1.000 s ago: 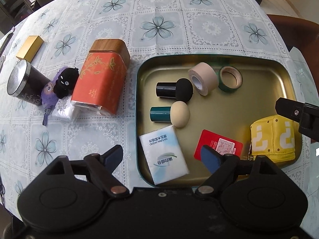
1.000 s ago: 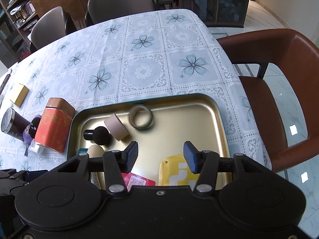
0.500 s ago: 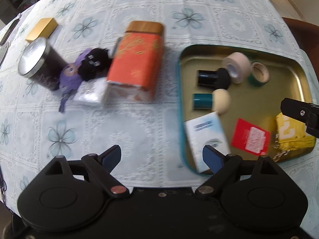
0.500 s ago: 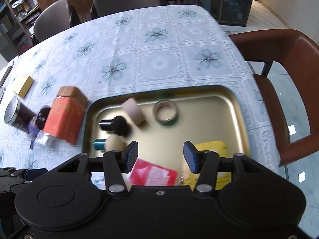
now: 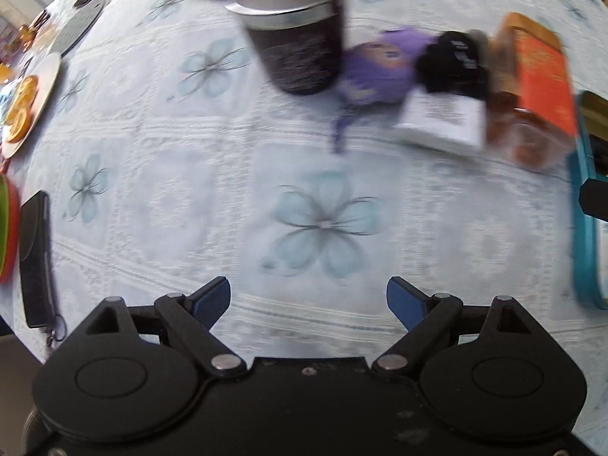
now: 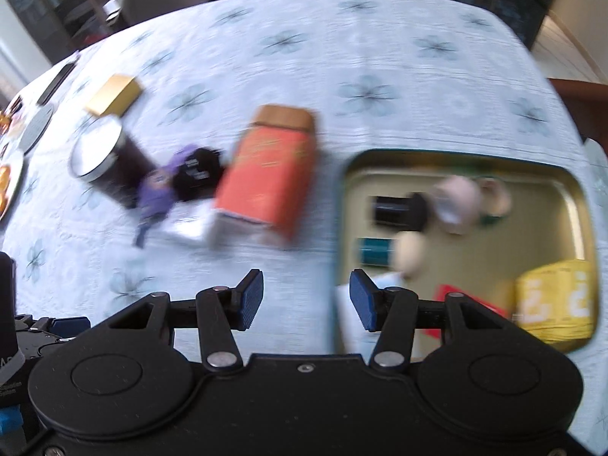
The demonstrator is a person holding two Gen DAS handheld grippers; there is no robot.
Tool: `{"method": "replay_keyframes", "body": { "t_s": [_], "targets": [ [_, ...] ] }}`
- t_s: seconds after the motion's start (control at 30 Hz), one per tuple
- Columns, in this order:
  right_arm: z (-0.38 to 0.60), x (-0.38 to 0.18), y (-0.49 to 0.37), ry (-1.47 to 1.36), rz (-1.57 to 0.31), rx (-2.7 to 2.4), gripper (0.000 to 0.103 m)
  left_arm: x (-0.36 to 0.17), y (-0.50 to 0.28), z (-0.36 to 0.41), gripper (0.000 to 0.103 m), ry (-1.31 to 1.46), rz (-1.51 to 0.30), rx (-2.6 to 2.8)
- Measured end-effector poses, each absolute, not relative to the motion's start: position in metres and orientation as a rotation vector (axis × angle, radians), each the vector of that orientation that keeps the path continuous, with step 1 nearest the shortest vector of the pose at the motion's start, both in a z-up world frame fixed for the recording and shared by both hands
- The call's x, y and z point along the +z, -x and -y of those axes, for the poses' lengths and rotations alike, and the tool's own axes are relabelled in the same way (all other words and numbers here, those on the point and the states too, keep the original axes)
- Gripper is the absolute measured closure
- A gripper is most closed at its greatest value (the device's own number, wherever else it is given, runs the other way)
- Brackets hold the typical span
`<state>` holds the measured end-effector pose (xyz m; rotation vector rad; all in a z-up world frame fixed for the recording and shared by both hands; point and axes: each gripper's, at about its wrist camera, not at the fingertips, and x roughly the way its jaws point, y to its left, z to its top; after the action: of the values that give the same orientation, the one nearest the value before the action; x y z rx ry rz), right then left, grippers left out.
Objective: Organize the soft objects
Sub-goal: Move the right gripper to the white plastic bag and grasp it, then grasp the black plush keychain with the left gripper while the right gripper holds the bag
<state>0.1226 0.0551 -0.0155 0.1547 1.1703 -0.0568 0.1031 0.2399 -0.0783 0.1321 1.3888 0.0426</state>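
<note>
Surface: floral lace tablecloth [image 5: 235,174] over a dining table, both views blurred.
Soft toys: purple plush [image 5: 380,68] and black plush [image 5: 452,64] lie touching on the cloth, at one o'clock from the left gripper, between the dark canister [image 5: 296,38] and the orange tin [image 5: 539,87].
Tissue pack: white packet [image 5: 440,117] just in front of the plushes, against the tin.
Tray: gold, teal-rimmed tray [image 6: 581,205] at three o'clock of the tin, holding a yellow question-mark pouch [image 6: 554,300], makeup sponges and tape rolls.
Left gripper [image 5: 308,296]: released, jaws just widened, bare cloth between them.
Right gripper [image 6: 306,298]: parted, nothing between its pads.
Edge: orange slices on a plate [image 5: 22,110] at nine o'clock.
</note>
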Motion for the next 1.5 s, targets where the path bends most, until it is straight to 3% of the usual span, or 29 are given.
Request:
{"method": "replay_keyframes", "body": {
  "t_s": [0.4, 0.47, 0.77, 1.27, 1.5],
  "targets": [
    [-0.132, -0.062, -0.167, -0.174, -1.155, -0.124, 0.051, -0.097, -0.122, -0.337, 0.014, -0.144, -1.410, 0.085],
    [-0.138, -0.067, -0.175, -0.148, -1.149, -0.168, 0.046, -0.100, -0.127, -0.346, 0.014, -0.137, -1.412, 0.089],
    [-0.152, -0.086, -0.197, -0.121, -1.179, -0.221, 0.045, -0.104, -0.142, -0.363, 0.014, -0.129, -1.411, 0.073],
    [-0.121, -0.070, -0.122, -0.178, -1.306, -0.102, 0.049, -0.064, -0.173, -0.273, 0.014, -0.154, -1.305, -0.132],
    [-0.102, -0.066, -0.098, -0.218, -1.316, -0.109, 0.049, -0.041, -0.194, -0.222, 0.014, 0.043, -1.264, -0.066]
  ]
}}
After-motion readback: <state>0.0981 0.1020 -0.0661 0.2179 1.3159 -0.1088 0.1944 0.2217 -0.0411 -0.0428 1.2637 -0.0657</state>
